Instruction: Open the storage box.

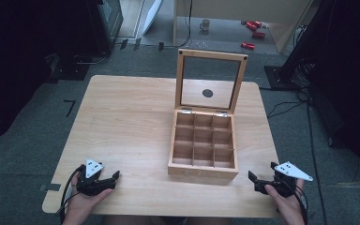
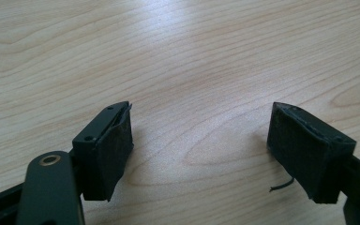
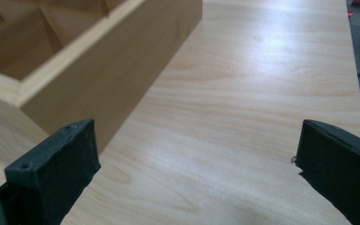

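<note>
With jaws spread and empty, the left gripper (image 1: 107,180) and right gripper (image 1: 254,180) flank the open wooden box (image 1: 203,167), which sits between them.

left gripper (image 1: 107,178): hand-held, jaws spread wide | right gripper (image 1: 255,181): hand-held, jaws spread wide

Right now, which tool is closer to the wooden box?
Right. The right tool sits just past the wooden box's front right corner, open. The left tool is farther off, across bare table to the box's left, also open.
</note>
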Demonstrator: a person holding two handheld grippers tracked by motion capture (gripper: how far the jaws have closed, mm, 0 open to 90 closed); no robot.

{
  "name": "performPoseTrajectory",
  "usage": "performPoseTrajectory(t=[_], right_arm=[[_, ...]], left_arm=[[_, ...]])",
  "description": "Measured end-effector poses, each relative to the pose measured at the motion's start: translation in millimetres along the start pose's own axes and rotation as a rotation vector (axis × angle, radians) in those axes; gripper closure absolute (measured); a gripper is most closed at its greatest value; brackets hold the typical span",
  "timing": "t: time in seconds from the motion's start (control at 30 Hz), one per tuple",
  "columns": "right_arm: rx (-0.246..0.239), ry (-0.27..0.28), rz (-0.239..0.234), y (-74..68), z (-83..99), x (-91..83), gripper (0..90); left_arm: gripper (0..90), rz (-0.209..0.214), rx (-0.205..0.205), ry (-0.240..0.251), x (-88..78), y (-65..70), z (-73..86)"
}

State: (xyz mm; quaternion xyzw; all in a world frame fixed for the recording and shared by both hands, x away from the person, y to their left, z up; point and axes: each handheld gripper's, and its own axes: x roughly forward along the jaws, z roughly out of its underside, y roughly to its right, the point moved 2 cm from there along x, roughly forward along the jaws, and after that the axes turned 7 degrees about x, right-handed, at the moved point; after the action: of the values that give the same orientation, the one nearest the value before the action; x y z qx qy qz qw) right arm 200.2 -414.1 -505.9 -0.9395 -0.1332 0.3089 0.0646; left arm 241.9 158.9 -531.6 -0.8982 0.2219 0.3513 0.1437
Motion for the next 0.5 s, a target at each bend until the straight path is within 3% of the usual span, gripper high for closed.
performPoseTrajectory(t=[0.3, 0.5], right_arm=[[-0.001, -0.083, 0.062, 3.8, 18.1, 12.1, 0.0], [0.0, -0.099, 0.089, 5.1, 22.1, 18.2, 0.0]], left_arm=[[23.0, -0.001, -0.001, 0.0, 0.0, 0.2, 0.0], [23.0, -0.001, -0.001, -0.001, -0.1, 0.1, 0.0]])
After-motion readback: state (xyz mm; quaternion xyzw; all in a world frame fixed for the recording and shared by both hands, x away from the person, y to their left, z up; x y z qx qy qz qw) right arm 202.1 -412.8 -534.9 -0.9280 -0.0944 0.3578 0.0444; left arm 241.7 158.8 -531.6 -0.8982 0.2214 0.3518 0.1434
